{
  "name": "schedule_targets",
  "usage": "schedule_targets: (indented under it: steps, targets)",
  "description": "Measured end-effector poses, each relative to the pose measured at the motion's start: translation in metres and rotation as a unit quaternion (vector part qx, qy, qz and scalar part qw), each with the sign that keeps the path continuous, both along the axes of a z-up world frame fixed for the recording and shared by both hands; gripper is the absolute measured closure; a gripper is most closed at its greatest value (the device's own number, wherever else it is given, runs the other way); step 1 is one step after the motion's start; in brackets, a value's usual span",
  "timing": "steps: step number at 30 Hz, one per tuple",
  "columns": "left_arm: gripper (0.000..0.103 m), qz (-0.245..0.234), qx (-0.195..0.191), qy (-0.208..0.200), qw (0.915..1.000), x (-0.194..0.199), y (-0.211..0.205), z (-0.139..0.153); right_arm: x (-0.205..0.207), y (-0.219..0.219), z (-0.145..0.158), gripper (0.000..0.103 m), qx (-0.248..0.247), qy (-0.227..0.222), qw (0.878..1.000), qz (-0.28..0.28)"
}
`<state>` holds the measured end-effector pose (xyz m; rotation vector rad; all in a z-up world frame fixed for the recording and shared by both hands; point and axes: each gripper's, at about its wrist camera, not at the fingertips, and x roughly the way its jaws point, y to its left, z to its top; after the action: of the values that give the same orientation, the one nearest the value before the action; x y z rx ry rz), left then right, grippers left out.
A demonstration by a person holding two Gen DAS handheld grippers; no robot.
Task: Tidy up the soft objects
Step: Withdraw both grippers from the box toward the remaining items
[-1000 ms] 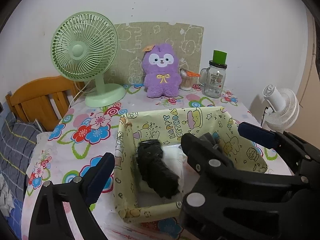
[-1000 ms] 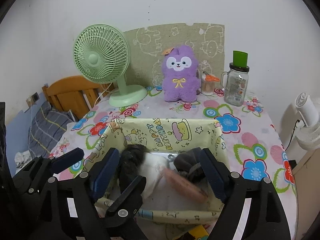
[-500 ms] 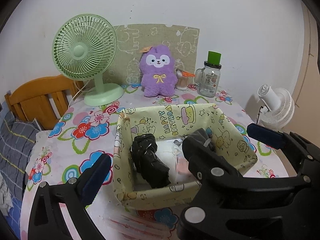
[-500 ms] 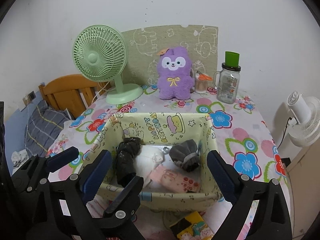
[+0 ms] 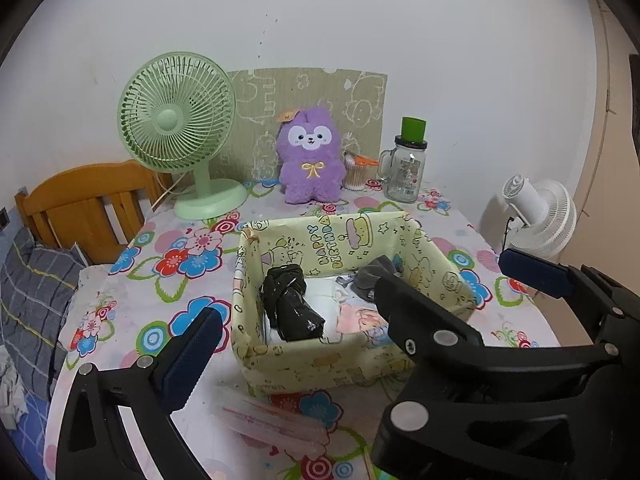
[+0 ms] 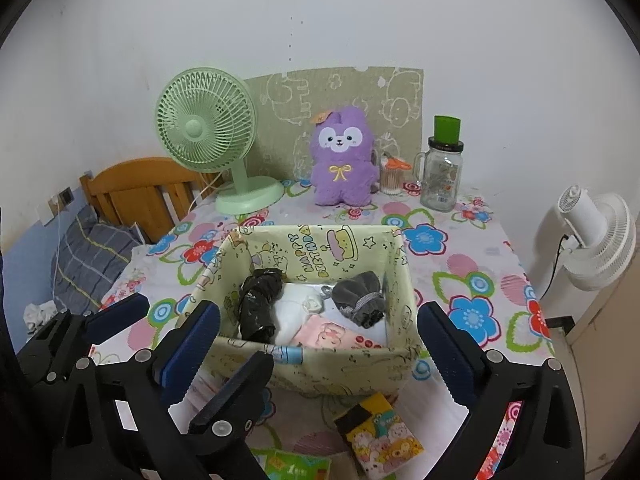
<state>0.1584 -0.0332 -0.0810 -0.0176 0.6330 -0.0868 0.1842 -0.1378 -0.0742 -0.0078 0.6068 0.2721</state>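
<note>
Both the left hand-held gripper (image 5: 360,304) and right hand-held gripper (image 6: 320,336) gape wide, empty, above the counter's (image 6: 460,264) yellow fabric bin (image 6: 320,372) near its front edge.

Soft, even indoor light fills both views, somewhat dim and cool, with only faint shadows on the white wall (image 5: 440,40). Fisheye distortion bends the edges, and black vignetting rounds the corners. A pink packet (image 5: 276,424) close to the left camera looks blurred; farther objects stay sharp.

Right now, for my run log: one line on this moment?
left hand-held gripper: open | right hand-held gripper: open | box: holds socks
</note>
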Motion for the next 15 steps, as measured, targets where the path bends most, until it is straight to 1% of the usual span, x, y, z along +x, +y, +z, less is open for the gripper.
schedule_targets:
  steps: [7, 15]
  targets:
    - [0.001, -0.010, -0.001, -0.012, 0.9999, -0.021, -0.005, 0.008, -0.022, -0.007, 0.007, 0.003, -0.002, -0.015, 1.000, -0.004]
    - [0.001, -0.001, 0.000, -0.027, 0.9996, -0.046, -0.009, 0.015, -0.046, -0.014, 0.015, 0.003, -0.006, -0.030, 1.000, -0.007]
